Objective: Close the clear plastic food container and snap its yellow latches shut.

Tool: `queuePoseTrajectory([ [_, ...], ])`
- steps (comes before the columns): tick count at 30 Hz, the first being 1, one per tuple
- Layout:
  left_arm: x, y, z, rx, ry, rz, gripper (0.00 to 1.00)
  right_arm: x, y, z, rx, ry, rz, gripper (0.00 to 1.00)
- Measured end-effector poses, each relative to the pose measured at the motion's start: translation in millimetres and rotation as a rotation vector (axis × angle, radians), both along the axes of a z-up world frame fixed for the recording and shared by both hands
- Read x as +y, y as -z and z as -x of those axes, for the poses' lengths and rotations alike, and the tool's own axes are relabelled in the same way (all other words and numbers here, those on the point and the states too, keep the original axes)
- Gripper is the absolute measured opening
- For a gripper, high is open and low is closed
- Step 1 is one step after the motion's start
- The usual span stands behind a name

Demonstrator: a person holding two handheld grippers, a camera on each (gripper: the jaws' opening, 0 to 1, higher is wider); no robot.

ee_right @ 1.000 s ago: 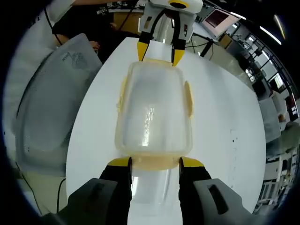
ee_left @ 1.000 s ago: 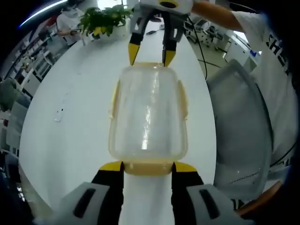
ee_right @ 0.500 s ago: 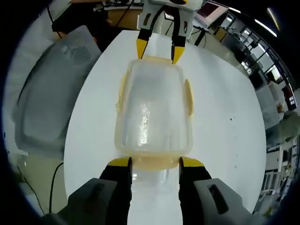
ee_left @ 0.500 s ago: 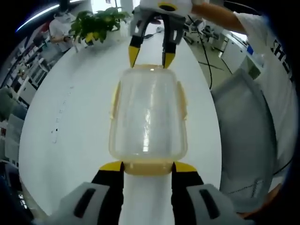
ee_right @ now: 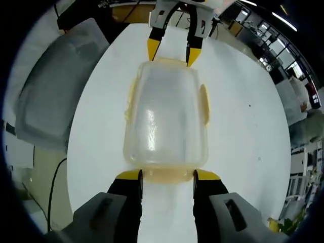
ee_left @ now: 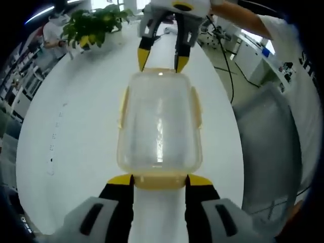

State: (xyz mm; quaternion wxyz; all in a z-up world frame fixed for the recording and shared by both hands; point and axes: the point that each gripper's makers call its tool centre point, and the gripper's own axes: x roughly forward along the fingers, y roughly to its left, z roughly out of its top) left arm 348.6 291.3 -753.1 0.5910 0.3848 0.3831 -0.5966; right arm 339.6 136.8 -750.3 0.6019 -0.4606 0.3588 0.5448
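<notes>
The clear plastic container (ee_left: 159, 121) with its yellow rim hangs lengthwise between both grippers, over the white table (ee_left: 76, 126). My left gripper (ee_left: 159, 179) is shut on the near end's yellow latch (ee_left: 159, 181). At the far end my right gripper (ee_left: 159, 63) comes down and grips that end. From the right gripper view the container (ee_right: 164, 116) looks the same, with my right gripper (ee_right: 167, 176) shut on its near yellow latch (ee_right: 167, 177) and the left gripper (ee_right: 171, 53) at the far end. Yellow side latches (ee_left: 196, 104) stick out from both long sides.
A grey chair back (ee_left: 268, 152) stands close to the table's edge, also seen as the chair back (ee_right: 48, 91) in the right gripper view. A green potted plant (ee_left: 96, 23) sits at the table's far end. A person in a white shirt (ee_left: 298, 61) stands beside the chair.
The table, plant and chair have slid across both views, so both hands have moved together. The container sits the same between the jaws, and both grips are unchanged.
</notes>
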Motion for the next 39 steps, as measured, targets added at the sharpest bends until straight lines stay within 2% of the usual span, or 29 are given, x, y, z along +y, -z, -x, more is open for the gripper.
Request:
queuePoseTrajectory([
  [9,-14.2,10.2,-2.5,0.026,0.0,-0.004,0.34,-16.8,20.0,-4.0,0.02,0.014,0.039,0.36],
  [20,-14.6,24.2,-2.3,0.021,0.006,-0.038,0.34,-17.6,37.7,-0.9,0.041,0.017,0.055,0.36],
  [25,-13.9,30.1,-3.2,0.009,0.015,-0.061,0.35,-17.2,36.1,-0.8,0.036,0.01,0.051,0.36],
  [39,-20.6,27.8,-0.2,-0.001,0.024,-0.033,0.34,-25.2,36.0,-1.9,0.018,0.003,0.08,0.36],
])
